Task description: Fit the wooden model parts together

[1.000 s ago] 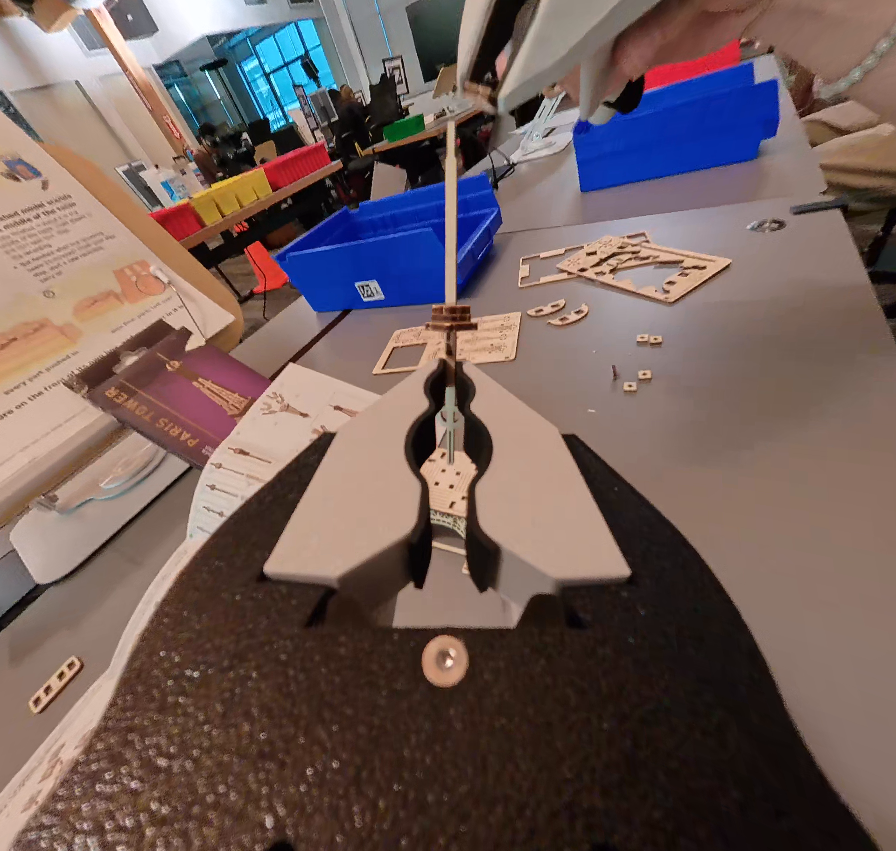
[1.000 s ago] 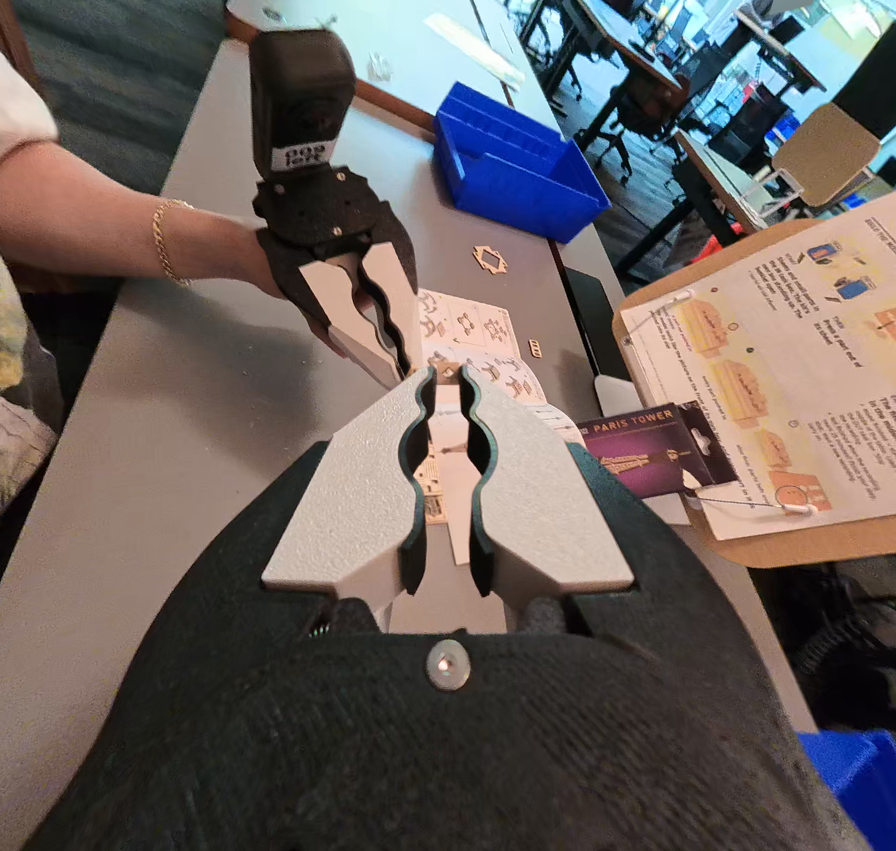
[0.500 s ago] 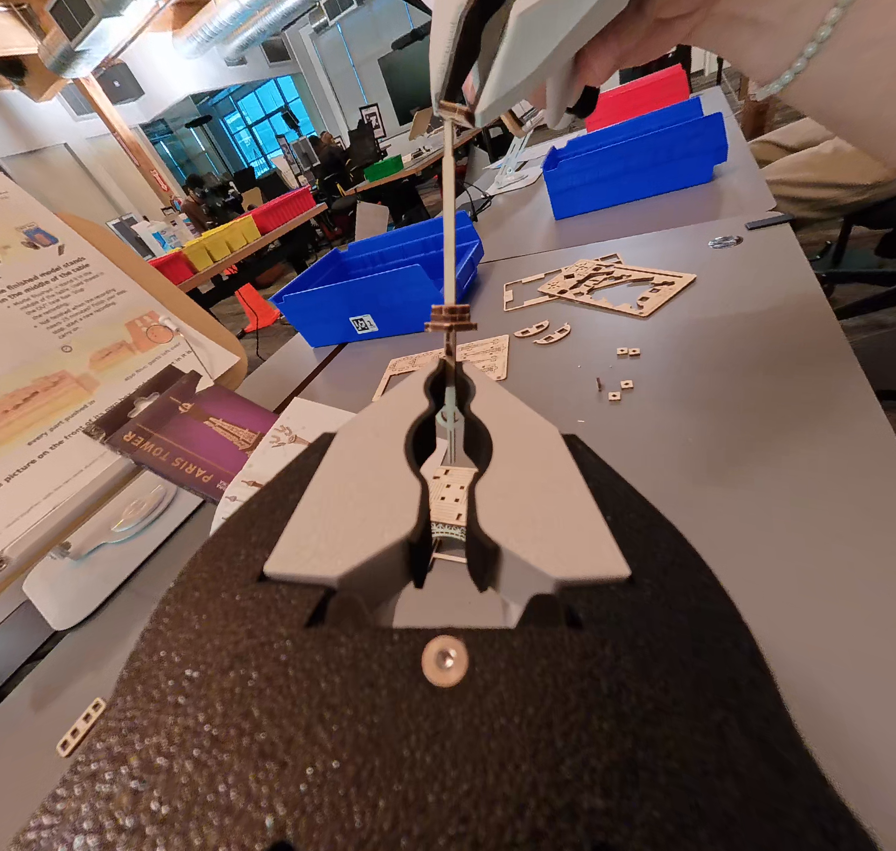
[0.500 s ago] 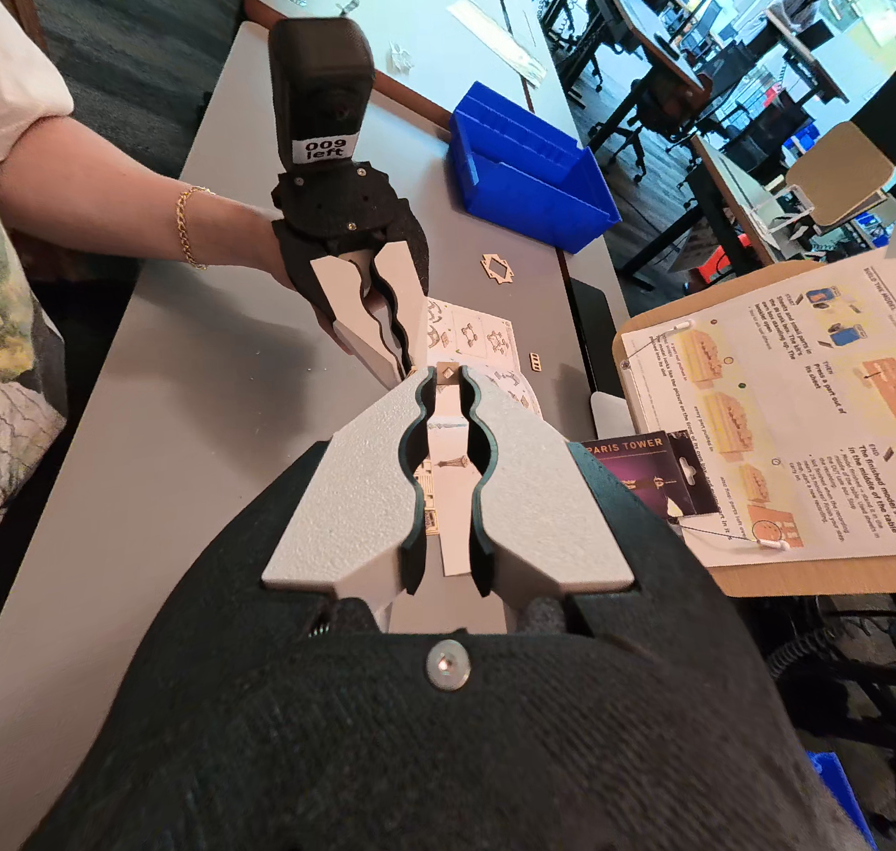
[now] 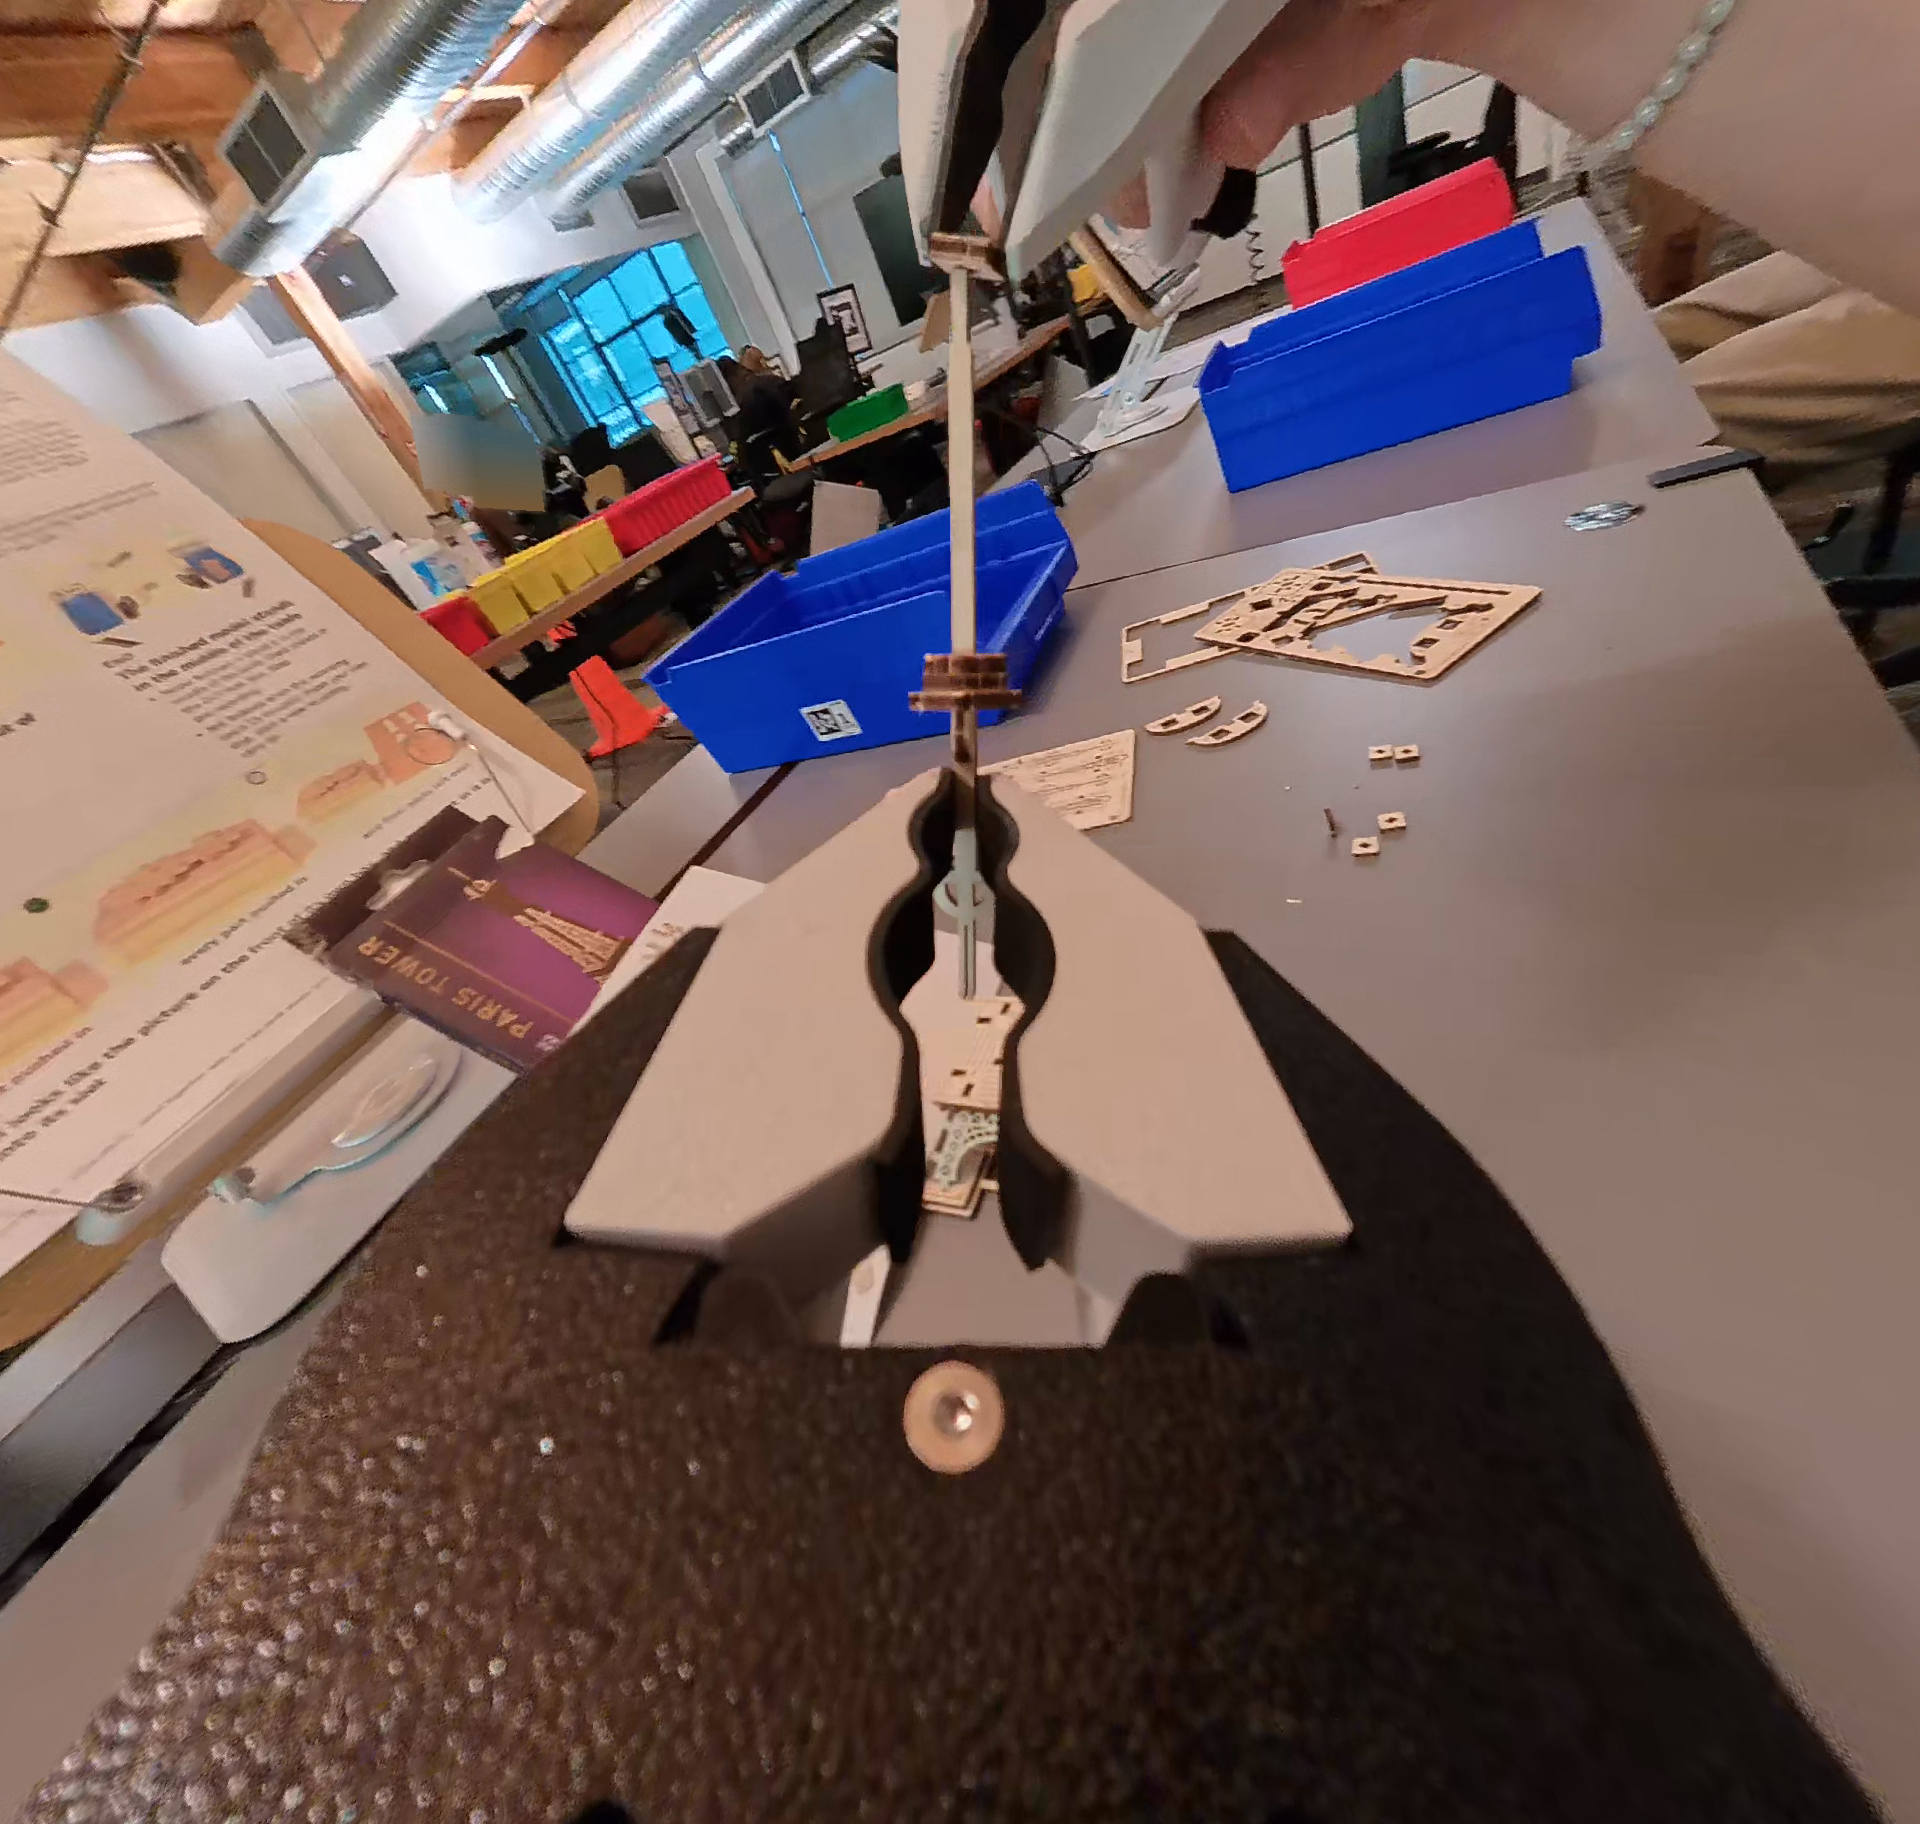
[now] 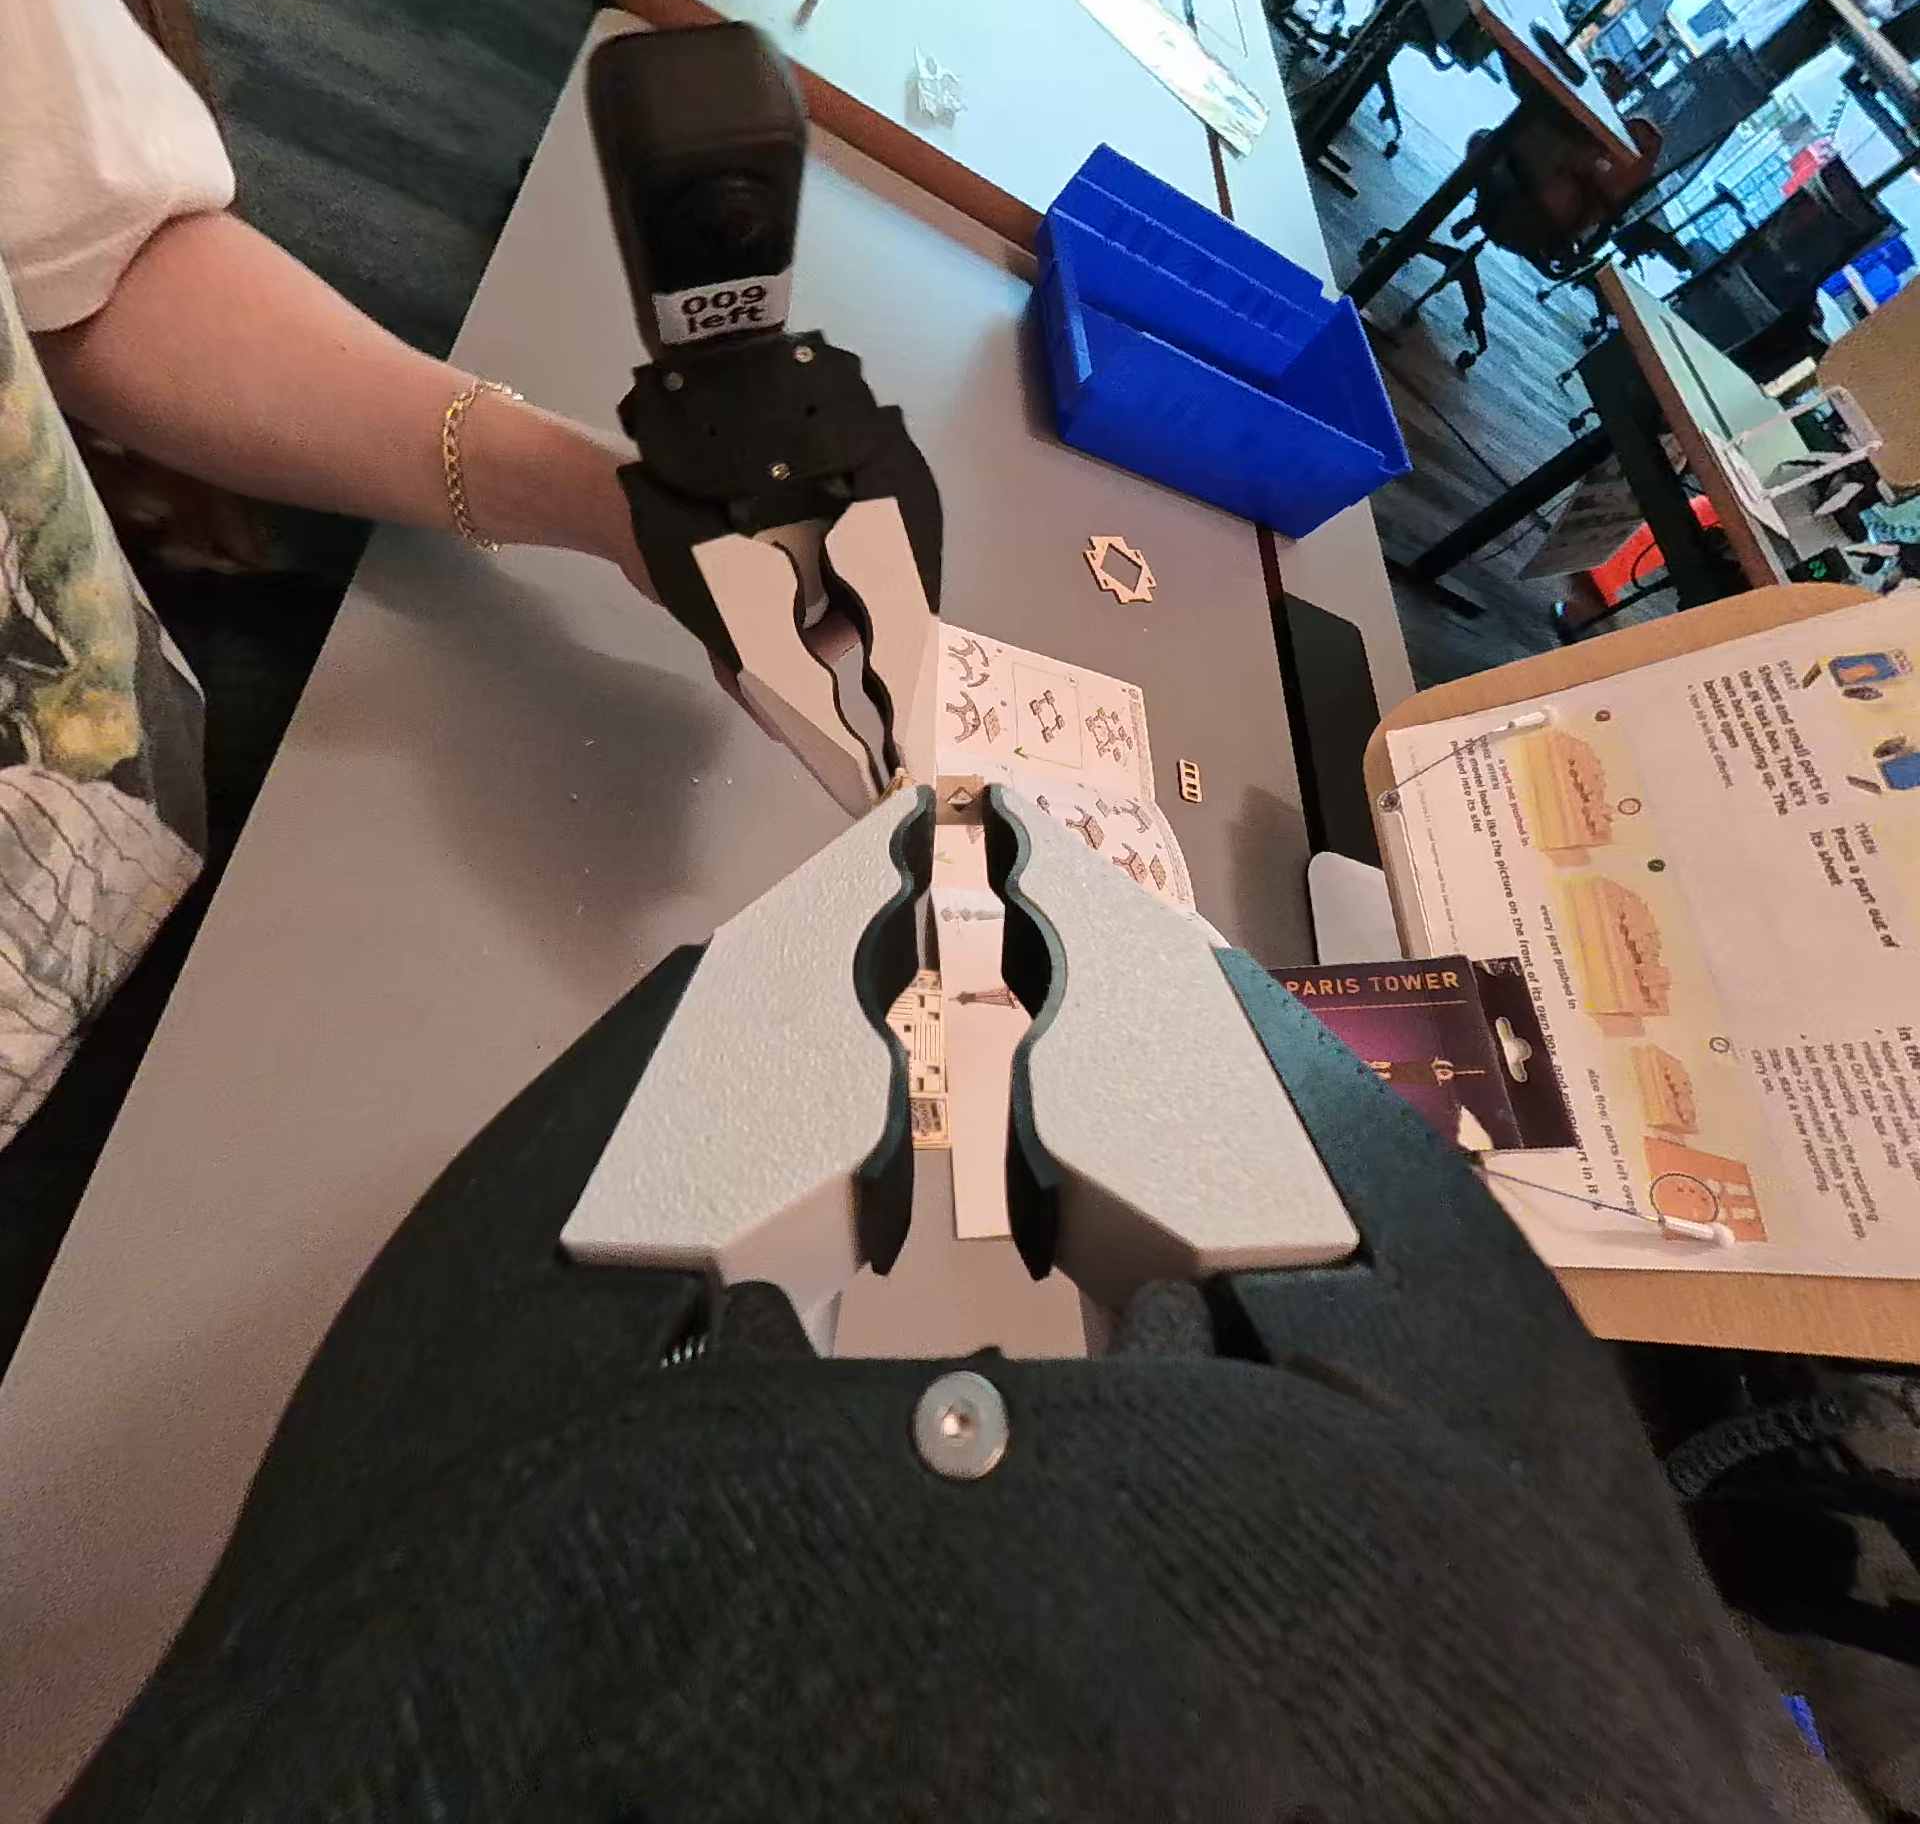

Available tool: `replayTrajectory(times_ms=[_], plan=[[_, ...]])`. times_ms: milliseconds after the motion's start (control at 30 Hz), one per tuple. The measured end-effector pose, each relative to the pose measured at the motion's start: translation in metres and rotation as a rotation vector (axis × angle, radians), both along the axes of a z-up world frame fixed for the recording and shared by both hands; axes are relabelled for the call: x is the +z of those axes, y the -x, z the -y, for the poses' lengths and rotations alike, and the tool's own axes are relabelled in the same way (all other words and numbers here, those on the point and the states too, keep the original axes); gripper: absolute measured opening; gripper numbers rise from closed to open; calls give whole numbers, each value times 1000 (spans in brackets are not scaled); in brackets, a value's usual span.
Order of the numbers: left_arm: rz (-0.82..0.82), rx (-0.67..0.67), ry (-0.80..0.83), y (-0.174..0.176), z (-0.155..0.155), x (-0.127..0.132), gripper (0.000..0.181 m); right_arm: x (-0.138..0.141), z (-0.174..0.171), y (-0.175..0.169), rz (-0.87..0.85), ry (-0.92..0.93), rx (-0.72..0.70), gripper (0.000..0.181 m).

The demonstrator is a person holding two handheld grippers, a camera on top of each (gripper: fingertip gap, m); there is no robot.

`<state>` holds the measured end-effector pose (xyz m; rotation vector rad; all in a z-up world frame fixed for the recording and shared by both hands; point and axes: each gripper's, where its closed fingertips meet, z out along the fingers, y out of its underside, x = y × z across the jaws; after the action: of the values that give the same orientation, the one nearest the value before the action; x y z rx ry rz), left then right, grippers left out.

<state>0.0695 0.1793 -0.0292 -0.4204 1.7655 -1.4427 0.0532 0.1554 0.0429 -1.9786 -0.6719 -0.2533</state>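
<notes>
My left gripper (image 5: 961,787) is shut on a wooden tower model (image 5: 966,1078), whose body lies between the jaws. Its thin spire (image 5: 963,486) sticks out forward and upward, with a small platform part (image 5: 963,685) fitted around it. My right gripper (image 5: 971,236) comes in from above, shut on a small wooden part (image 5: 961,252) at the spire's tip. In the right wrist view, my right gripper (image 6: 956,810) pinches that part (image 6: 958,798), with the left gripper (image 6: 883,772) just beyond it and the tower body (image 6: 928,1068) below.
Punched wooden sheets (image 5: 1351,616) and loose small parts (image 5: 1382,787) lie on the grey table (image 5: 1558,943). Blue bins (image 5: 862,652) (image 5: 1403,372) stand behind. A purple box (image 5: 488,943), an open booklet (image 6: 1049,725) and a clipboard with a sheet (image 6: 1662,943) sit alongside. My right fingertips sit around 8 centimeters from my left ones.
Both grippers have tilted and shifted slightly together, still joined through the spire. The left gripper now looks closer in the right wrist view. Both grips are unchanged.
</notes>
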Motion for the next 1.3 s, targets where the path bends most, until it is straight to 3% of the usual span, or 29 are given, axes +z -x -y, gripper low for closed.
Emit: replayTrajectory(times_ms=[433, 733, 900, 1100, 1300], plan=[[301, 305, -87, -11, -19, 10, 0, 2, -8, -8, -220, -10, -220, 6], [485, 534, -194, -4, -37, 26, 0, 13, -15, -3, -535, -123, -358, 6], [520, 574, -215, 0, -41, 32, 0, 19, -19, 0, -562, -211, -392, 6], [407, 358, -127, 2, -26, 28, 0, 20, -13, 13, -259, -187, -275, 6], [245, 41, 26, 12, -9, 21, 0, 19, -9, 23, -128, -81, -176, 7]])
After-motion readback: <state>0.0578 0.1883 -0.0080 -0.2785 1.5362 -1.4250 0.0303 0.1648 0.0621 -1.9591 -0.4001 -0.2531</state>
